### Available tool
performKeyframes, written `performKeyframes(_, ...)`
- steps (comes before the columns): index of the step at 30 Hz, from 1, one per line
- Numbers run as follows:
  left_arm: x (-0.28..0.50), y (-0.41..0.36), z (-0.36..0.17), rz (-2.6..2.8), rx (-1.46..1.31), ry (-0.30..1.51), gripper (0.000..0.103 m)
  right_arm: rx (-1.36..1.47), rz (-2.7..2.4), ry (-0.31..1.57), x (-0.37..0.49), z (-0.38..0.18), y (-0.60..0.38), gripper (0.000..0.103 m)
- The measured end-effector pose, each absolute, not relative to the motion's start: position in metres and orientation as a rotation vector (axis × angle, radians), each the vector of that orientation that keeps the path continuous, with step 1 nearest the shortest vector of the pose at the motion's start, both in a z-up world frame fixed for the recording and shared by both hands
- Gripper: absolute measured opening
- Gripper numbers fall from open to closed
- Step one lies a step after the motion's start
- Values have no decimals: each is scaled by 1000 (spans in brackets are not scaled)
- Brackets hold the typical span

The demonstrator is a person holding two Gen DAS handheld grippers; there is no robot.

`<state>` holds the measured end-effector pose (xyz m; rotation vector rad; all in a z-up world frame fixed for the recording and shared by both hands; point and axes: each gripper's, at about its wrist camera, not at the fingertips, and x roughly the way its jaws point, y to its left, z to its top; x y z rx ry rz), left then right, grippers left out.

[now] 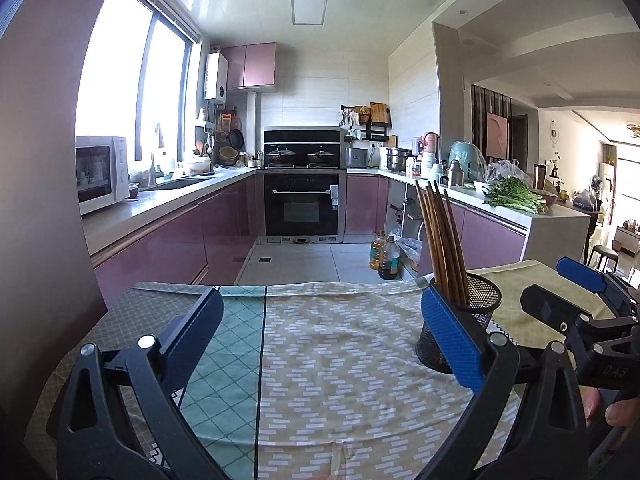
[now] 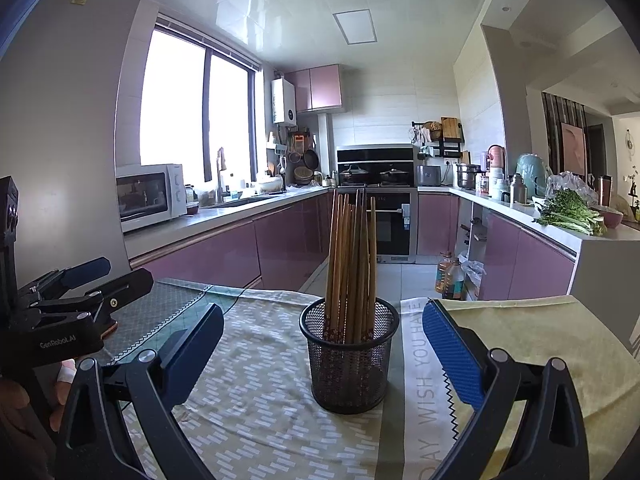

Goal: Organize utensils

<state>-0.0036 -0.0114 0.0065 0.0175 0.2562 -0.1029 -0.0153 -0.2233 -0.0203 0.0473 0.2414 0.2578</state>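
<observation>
- Centrally, a black wire-mesh cylindrical holder (image 2: 349,360) stands upright on the patterned cloth (image 2: 256,400) covering the bench, filled with a bundle of brown wooden chopsticks (image 2: 352,264) standing nearly upright.
- Right gripper (image 2: 324,344) hovers with its blue-padded fingers (image 2: 452,356) spread wide, the holder between them, apart from both and holding nothing.
- Left gripper (image 1: 320,332) likewise has its fingers wide and empty, above bare cloth, the holder just behind its right finger.

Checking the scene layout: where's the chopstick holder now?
The mesh chopstick holder stands upright on the tablecloth, centred ahead of the open right claw, right of the left claw.
</observation>
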Motion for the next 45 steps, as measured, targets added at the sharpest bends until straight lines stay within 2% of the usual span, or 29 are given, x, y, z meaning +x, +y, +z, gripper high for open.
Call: performKeyframes(45, -13, -14, 9, -82, 28, 213, 97, 65, 244, 211, -17, -20, -223, 96)
